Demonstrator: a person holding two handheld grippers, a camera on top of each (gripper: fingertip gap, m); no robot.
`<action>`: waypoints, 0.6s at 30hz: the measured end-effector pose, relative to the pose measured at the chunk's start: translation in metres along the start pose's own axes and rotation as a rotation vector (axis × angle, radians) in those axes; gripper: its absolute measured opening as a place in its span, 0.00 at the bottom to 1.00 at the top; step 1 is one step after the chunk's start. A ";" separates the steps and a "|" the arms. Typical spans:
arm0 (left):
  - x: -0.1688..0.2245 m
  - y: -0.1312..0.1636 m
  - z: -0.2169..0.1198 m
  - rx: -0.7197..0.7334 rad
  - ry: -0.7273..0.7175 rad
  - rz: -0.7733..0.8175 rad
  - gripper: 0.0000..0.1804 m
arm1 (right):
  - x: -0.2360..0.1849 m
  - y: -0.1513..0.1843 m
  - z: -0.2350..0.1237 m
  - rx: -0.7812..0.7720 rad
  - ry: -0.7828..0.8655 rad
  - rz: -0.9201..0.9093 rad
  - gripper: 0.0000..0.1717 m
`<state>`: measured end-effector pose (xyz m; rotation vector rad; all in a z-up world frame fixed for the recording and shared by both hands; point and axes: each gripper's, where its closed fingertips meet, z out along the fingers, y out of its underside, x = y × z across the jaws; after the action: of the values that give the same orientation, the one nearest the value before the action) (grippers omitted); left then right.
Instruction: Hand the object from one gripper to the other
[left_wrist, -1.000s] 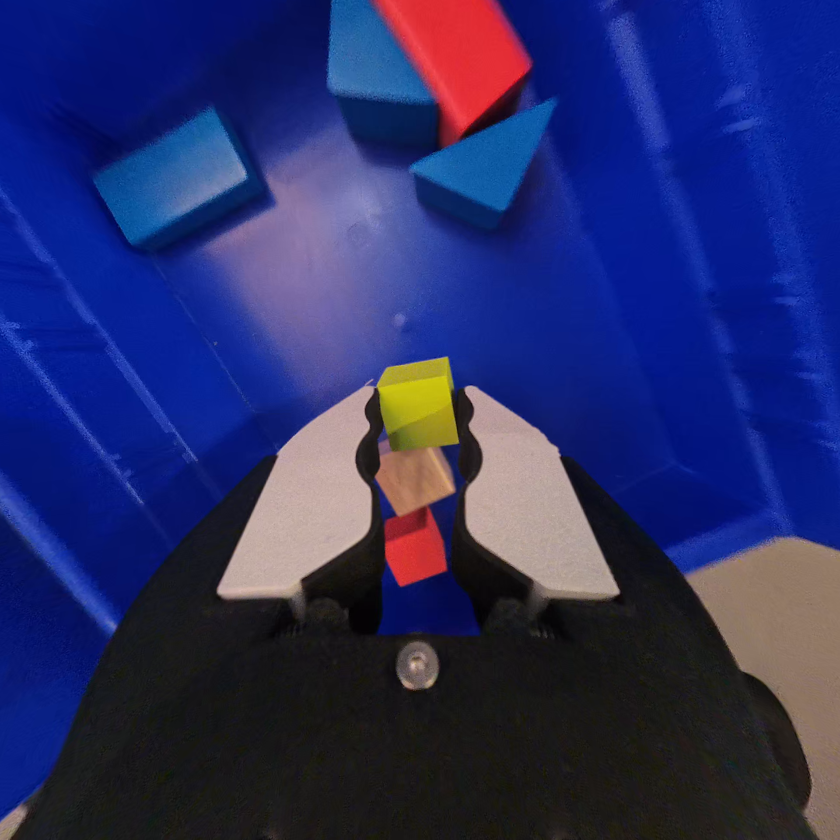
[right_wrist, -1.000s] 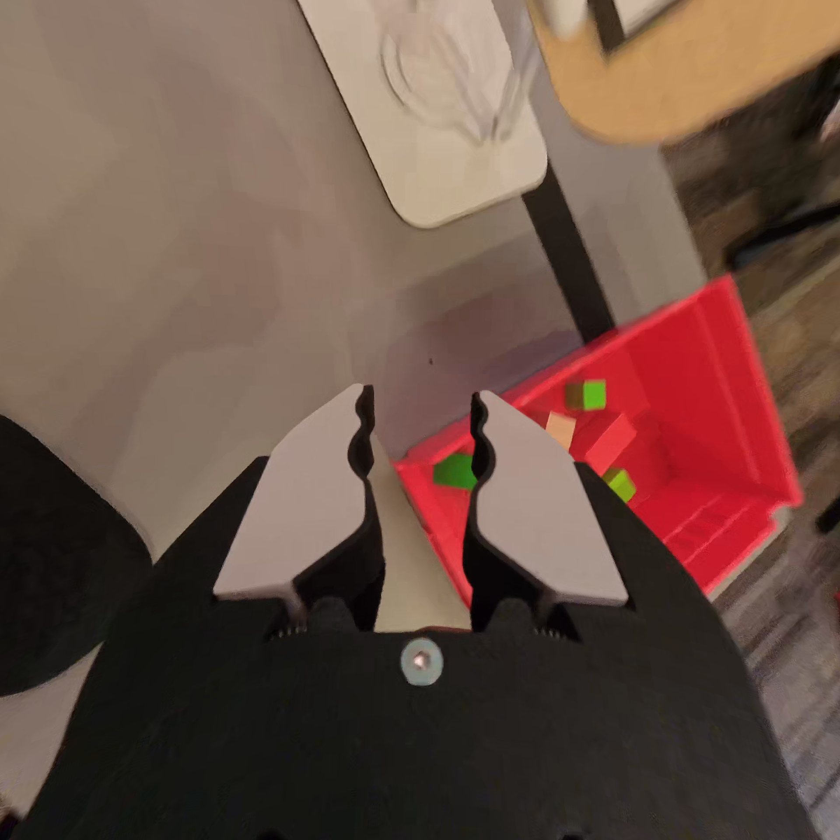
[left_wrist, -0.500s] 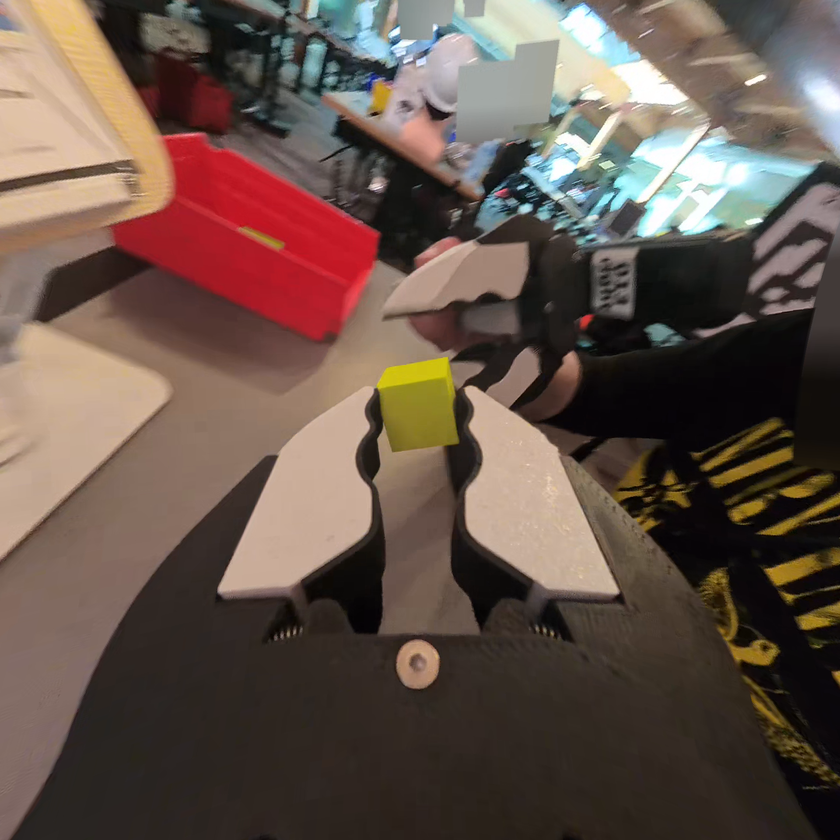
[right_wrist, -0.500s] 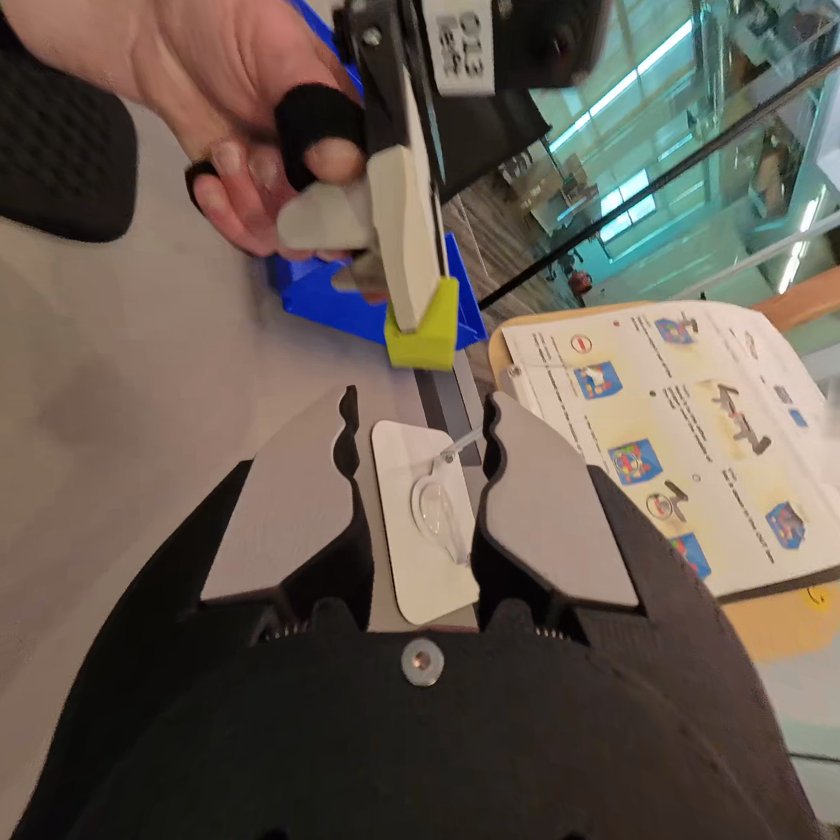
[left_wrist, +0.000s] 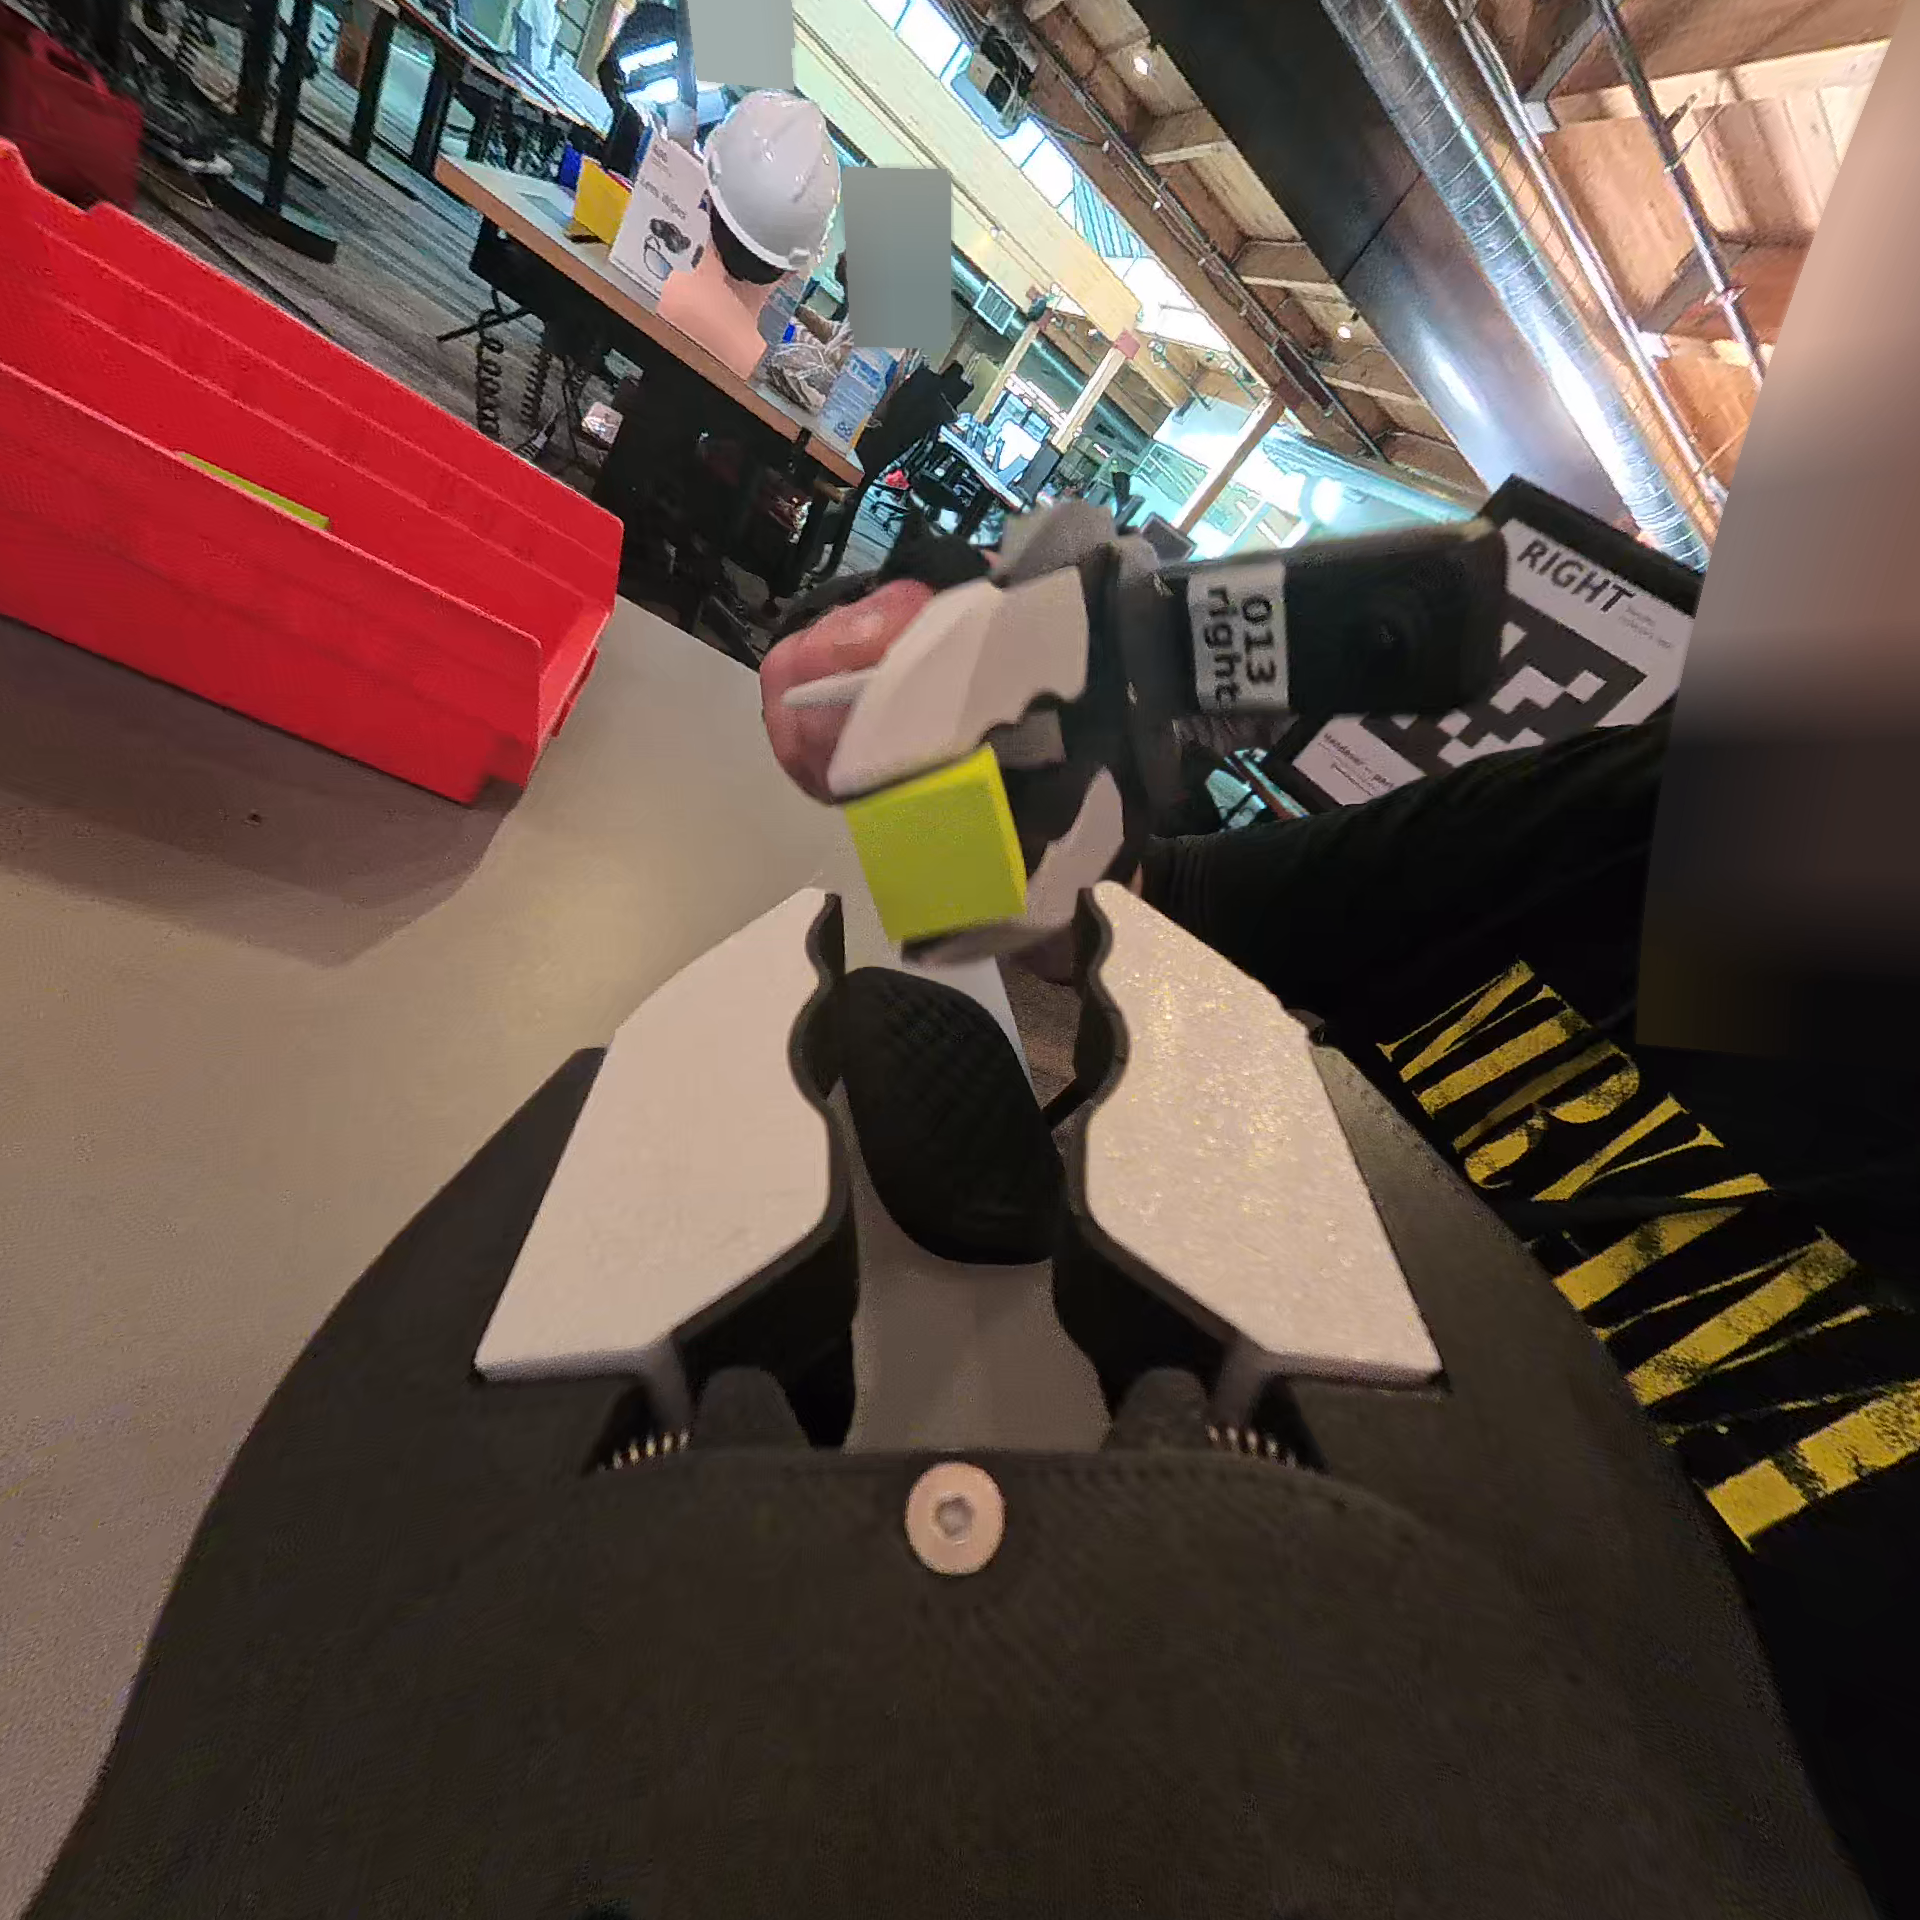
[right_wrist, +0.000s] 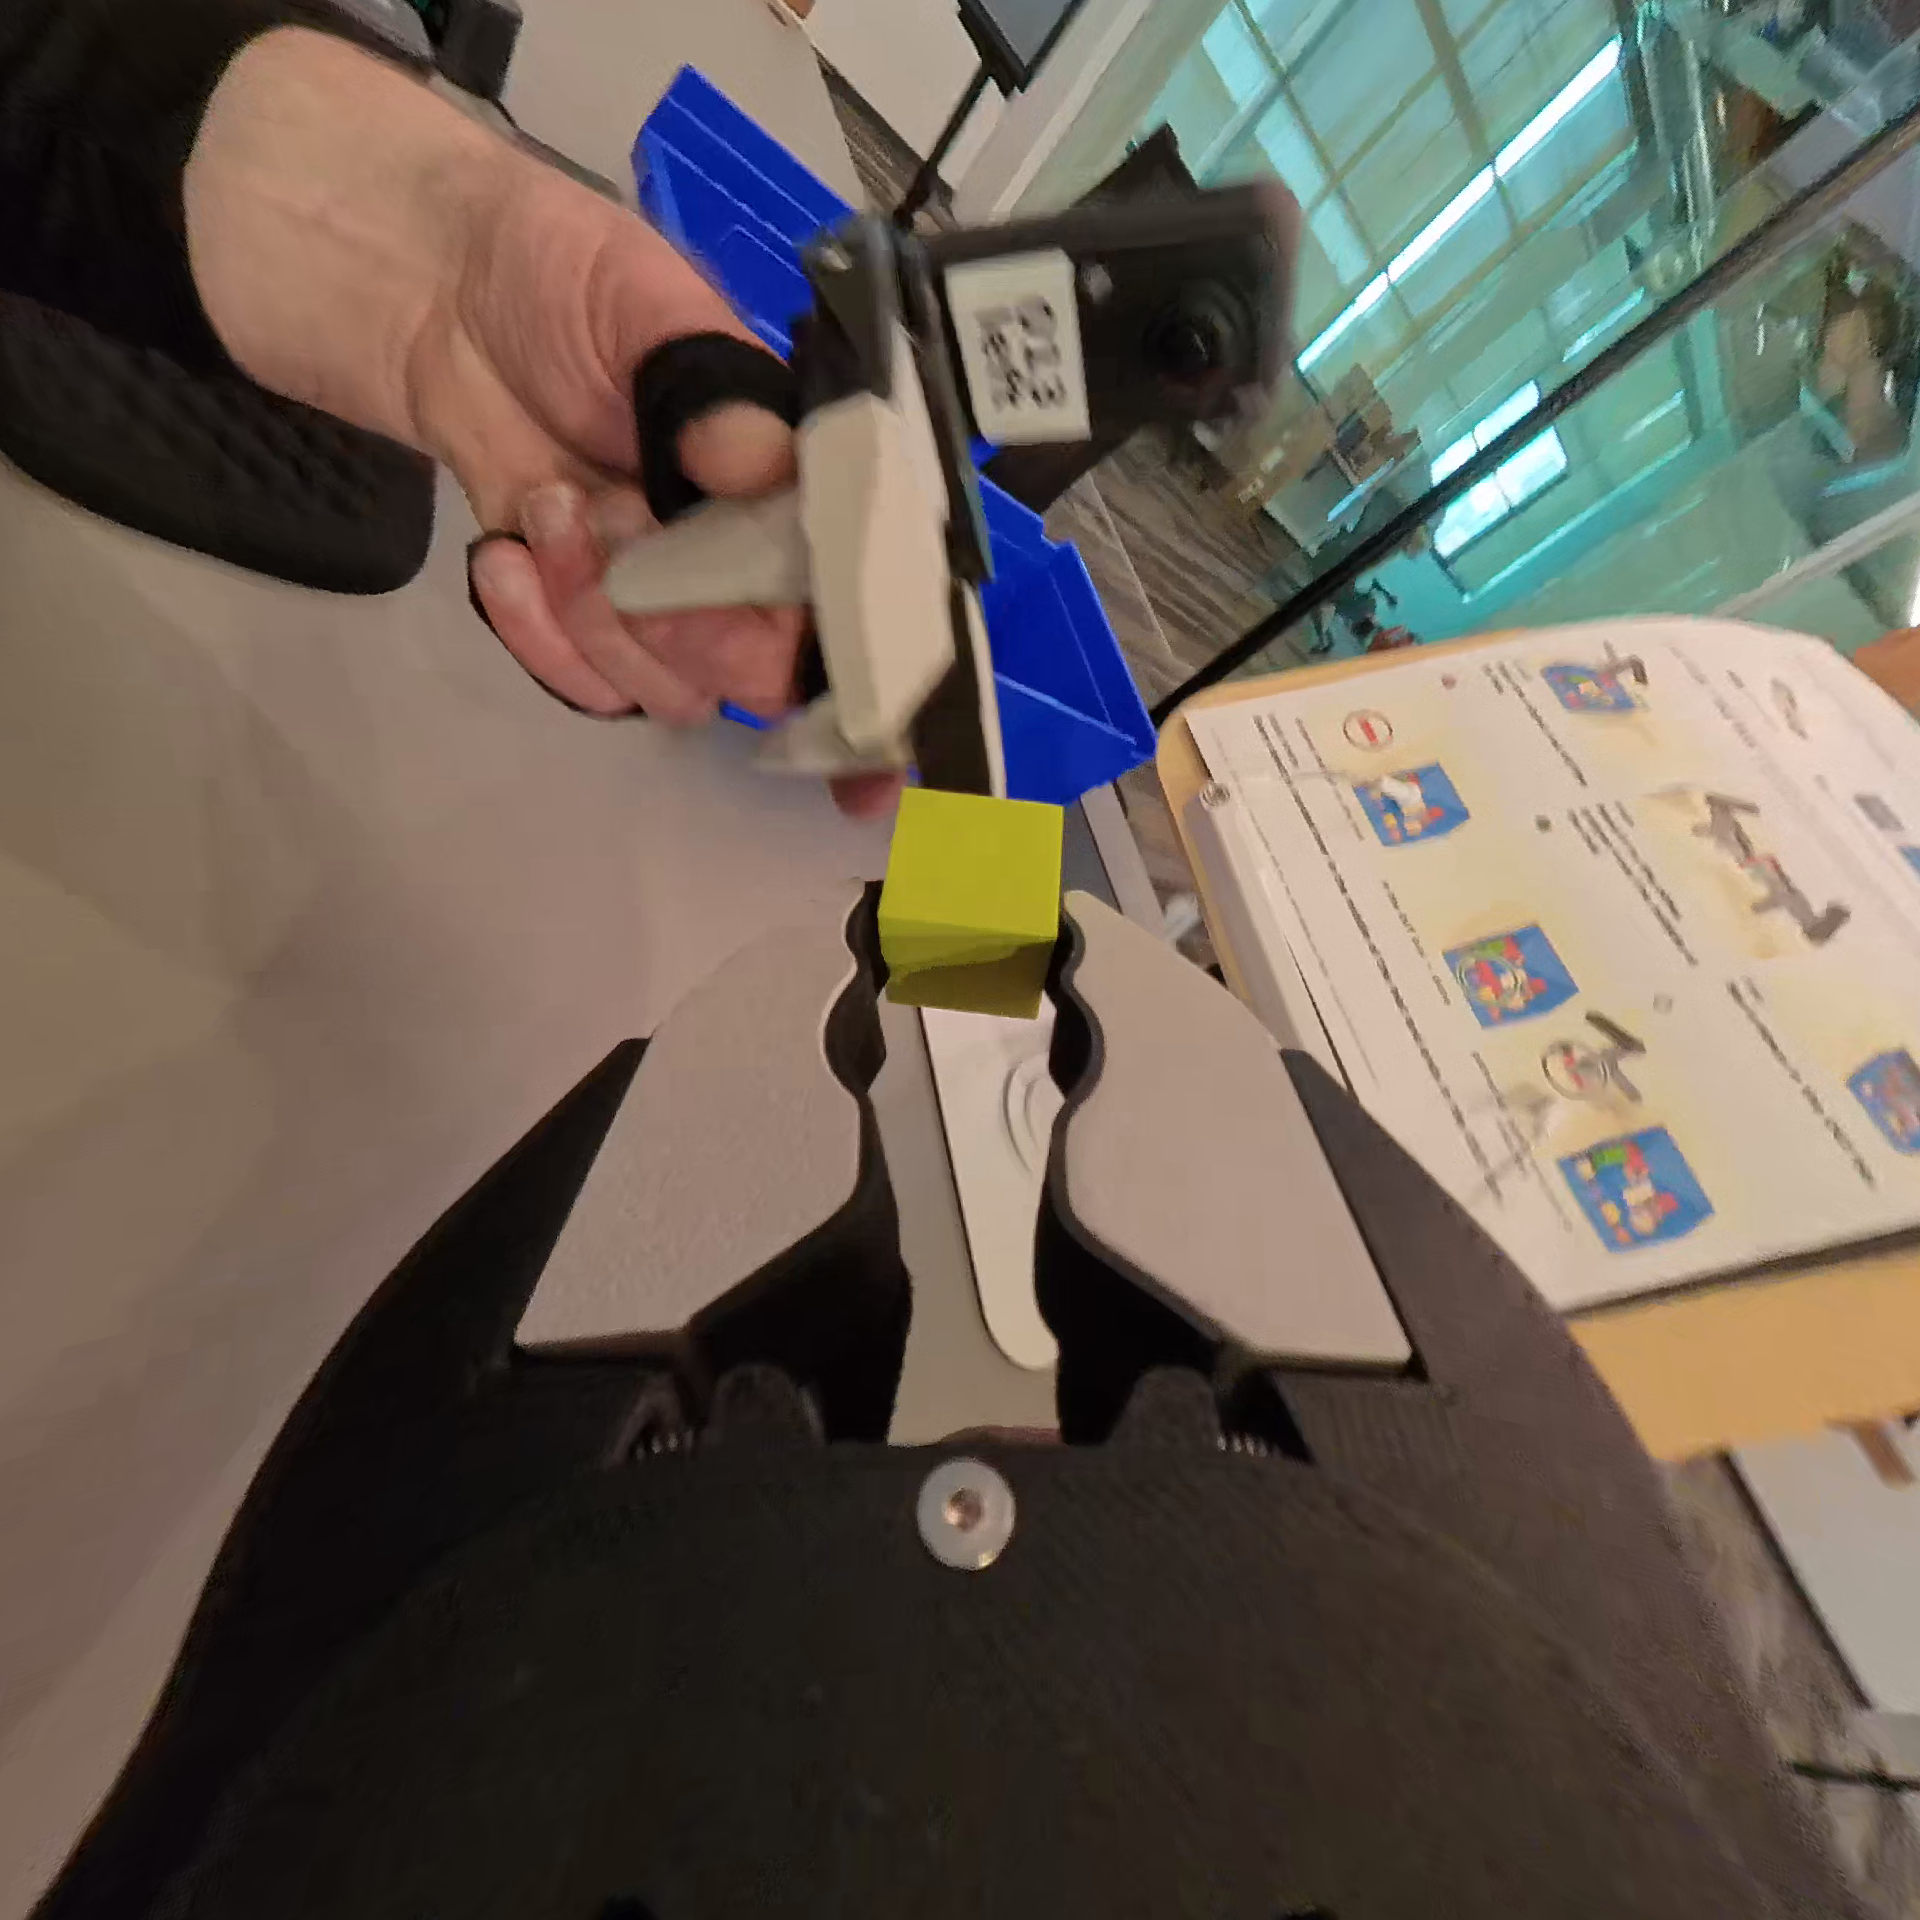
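The yellow-green cube (right_wrist: 971, 904) sits between my right gripper's (right_wrist: 966, 925) fingertips, and both pads press on its sides. In the left wrist view the cube (left_wrist: 935, 842) is clamped by the right gripper (left_wrist: 894, 862), one finger above it and one below. My left gripper (left_wrist: 956, 904) is open, and the cube hangs just past its tips without touching them. In the right wrist view the left gripper (right_wrist: 831, 758), held by a hand, stands just beyond the cube with a small gap to it.
A red bin (left_wrist: 312, 582) stands on the grey table (left_wrist: 260, 1039) at the left. A blue bin (right_wrist: 1049, 665) lies behind the left gripper. A wooden board with a printed sheet (right_wrist: 1558, 935) is at the right, a white pad (right_wrist: 987, 1143) below the cube. Left and right tips are no more than a few centimetres apart.
The left gripper lifted the cube out of the blue bin and brought it to the right gripper. The right pads closed on the cube, and the left jaws opened and let it go.
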<state>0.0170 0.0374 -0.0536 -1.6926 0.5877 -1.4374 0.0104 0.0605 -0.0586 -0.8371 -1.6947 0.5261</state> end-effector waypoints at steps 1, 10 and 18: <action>-0.001 -0.002 -0.004 -0.002 -0.017 0.017 0.23 | 0.013 0.011 -0.008 -0.036 0.029 0.018 0.16; -0.026 0.012 -0.053 -0.085 -0.276 0.104 0.12 | 0.181 0.236 -0.094 -0.569 0.306 0.503 0.16; -0.044 0.020 -0.103 -0.101 -0.448 0.096 0.15 | 0.206 0.411 -0.116 -0.943 0.307 0.894 0.16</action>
<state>-0.0888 0.0315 -0.0935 -1.9583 0.4881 -0.9294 0.2016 0.4743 -0.1872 -2.2685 -1.1591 0.1098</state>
